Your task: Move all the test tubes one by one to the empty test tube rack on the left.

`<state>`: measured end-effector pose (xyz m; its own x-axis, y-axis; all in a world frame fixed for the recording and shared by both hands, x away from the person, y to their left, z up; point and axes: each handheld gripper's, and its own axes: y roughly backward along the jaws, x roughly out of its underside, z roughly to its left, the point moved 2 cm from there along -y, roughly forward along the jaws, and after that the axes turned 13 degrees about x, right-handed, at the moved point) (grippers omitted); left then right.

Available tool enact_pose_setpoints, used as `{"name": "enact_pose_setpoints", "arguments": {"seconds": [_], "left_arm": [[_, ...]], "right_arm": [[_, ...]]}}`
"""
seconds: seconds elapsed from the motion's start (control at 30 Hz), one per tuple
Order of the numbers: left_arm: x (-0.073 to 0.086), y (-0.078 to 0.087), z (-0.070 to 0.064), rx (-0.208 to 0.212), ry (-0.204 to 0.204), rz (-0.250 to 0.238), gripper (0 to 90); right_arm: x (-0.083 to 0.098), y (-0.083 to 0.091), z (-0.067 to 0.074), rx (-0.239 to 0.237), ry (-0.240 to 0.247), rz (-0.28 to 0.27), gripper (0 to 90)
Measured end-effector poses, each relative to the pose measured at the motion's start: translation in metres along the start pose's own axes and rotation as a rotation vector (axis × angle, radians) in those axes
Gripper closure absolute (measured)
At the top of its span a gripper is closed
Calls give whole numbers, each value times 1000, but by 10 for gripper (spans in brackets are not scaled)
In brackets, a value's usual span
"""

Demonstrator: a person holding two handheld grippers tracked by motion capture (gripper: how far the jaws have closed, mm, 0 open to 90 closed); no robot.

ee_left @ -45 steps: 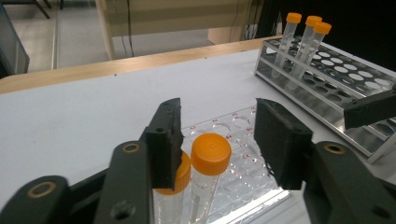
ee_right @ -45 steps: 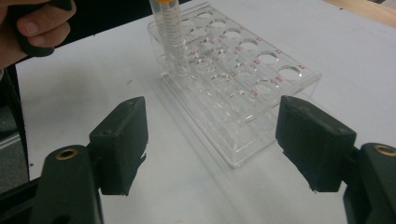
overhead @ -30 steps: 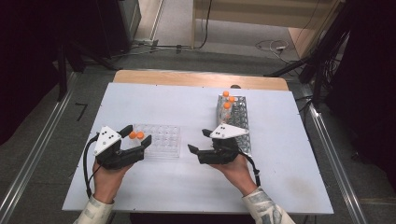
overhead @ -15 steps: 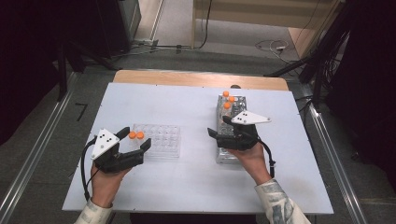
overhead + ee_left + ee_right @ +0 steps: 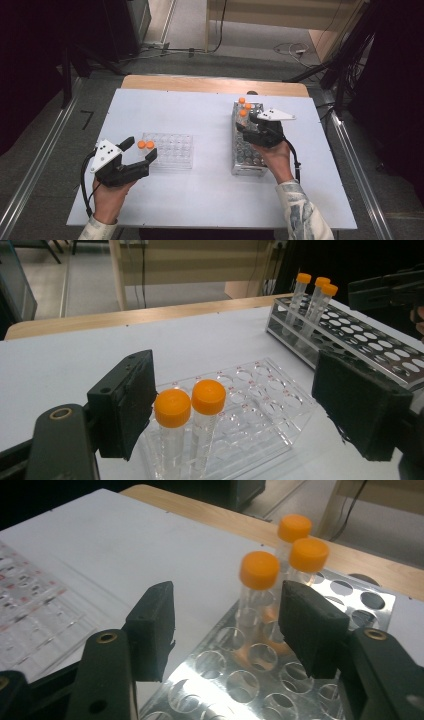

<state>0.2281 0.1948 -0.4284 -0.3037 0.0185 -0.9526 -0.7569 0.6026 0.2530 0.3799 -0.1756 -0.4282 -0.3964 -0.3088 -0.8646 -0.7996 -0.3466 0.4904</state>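
Right tool closing in on capped tubes in the metal rack

The right tool (image 5: 227, 625), jaws apart and just narrowing, holds nothing; the nearest orange-capped tube (image 5: 258, 587) stands between and just beyond them. The left tool (image 5: 235, 410) gapes empty beside two tubes (image 5: 192, 415) in the clear rack (image 5: 260, 415).

A white table (image 5: 200, 210) with a wooden far edge stands on grey floor (image 5: 45, 125); surroundings perhaps dark curtains.

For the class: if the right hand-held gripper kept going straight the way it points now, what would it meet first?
Most likely the nearest orange-capped tube in the metal rack: it stands between the open jaws of the right hand-held gripper, which have just been closing, though depth is uncertain.
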Motion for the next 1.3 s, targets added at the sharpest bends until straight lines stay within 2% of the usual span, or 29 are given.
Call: {"name": "enact_pose_setpoints", "arguments": {"seconds": [0.07, 0.27, 0.37, 0.47, 0.57, 0.73, 0.83, 0.97, 1.1, 1.3], "left_arm": [[0, -1, -1, 7, 2, -2, 180], [1, -3, -2, 10, -1, 2, 184], [1, -3, -2, 12, 1, 1, 185], [1, -3, -2, 12, -2, 2, 187], [2, -3, -1, 11, 0, 2, 191], [2, -3, -1, 13, 0, 5, 195], [3, -4, -1, 14, 1, 6, 194], [3, -4, -2, 16, -3, 8, 194], [3, -5, -2, 16, -3, 9, 194], [5, -6, -1, 15, -1, 17, 194]], "right_arm": [[0, -4, -4, -8, -19, 19, 387], [1, -14, -12, 4, -36, 5, 379], [-1, -17, -12, -7, -22, 12, 414], [-2, -19, -10, -8, 28, 3, 473], [-2, -23, -10, -21, 49, 20, 521], [0, -30, -15, -32, 57, 20, 572], [3, -36, -19, -55, 61, 43, 600], [6, -42, -18, -84, 74, 39, 604], [4, -47, -16, -69, 105, 68, 643], [3, -53, -18, -93, 124, 80, 702]]}}
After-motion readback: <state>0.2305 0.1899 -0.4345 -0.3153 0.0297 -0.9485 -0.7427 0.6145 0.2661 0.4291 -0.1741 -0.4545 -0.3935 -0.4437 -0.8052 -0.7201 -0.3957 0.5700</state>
